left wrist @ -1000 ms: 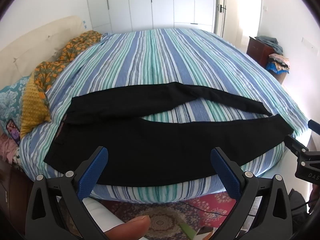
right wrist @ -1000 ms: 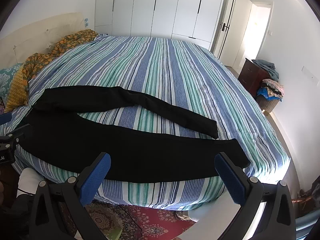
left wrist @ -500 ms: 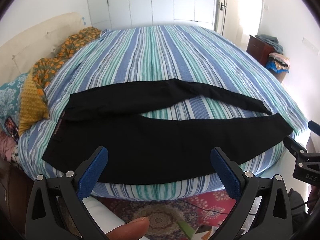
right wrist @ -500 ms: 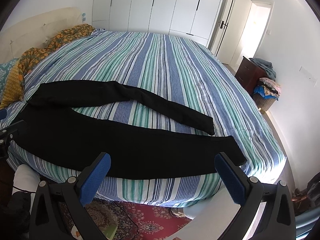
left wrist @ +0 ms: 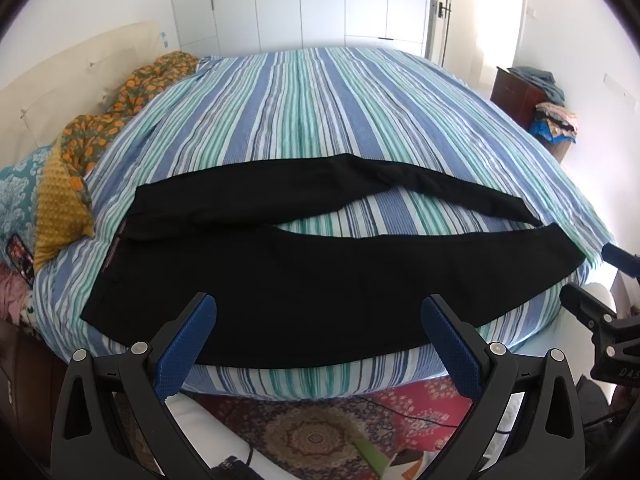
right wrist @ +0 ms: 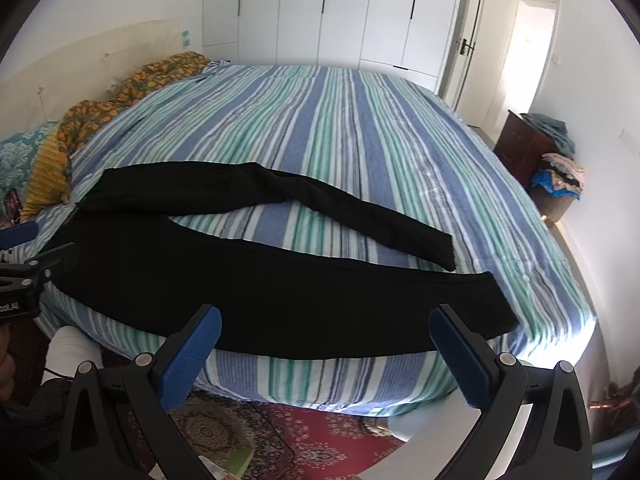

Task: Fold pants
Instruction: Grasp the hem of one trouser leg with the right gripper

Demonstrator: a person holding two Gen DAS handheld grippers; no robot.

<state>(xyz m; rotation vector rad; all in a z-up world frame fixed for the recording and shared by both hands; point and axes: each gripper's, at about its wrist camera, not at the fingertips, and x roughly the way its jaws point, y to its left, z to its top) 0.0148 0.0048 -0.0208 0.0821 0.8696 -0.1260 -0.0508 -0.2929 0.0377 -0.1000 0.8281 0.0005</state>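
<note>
Lying flat on the bed (left wrist: 320, 92), the pants (left wrist: 304, 288) look soft and limp, best pinched at waistband and hem by the left gripper (left wrist: 320, 334) and right gripper (right wrist: 325, 338), both released.

right claw (left wrist: 612, 300) cut off at 3 o'clock edge | left claw (right wrist: 24, 268) clipped at 9 o'clock | rug (left wrist: 312, 432) mostly hidden behind the claws

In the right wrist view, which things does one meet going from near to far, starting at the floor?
Patterned rug → near pant leg → far pant leg → bare striped bedspread → white wardrobe doors.
</note>
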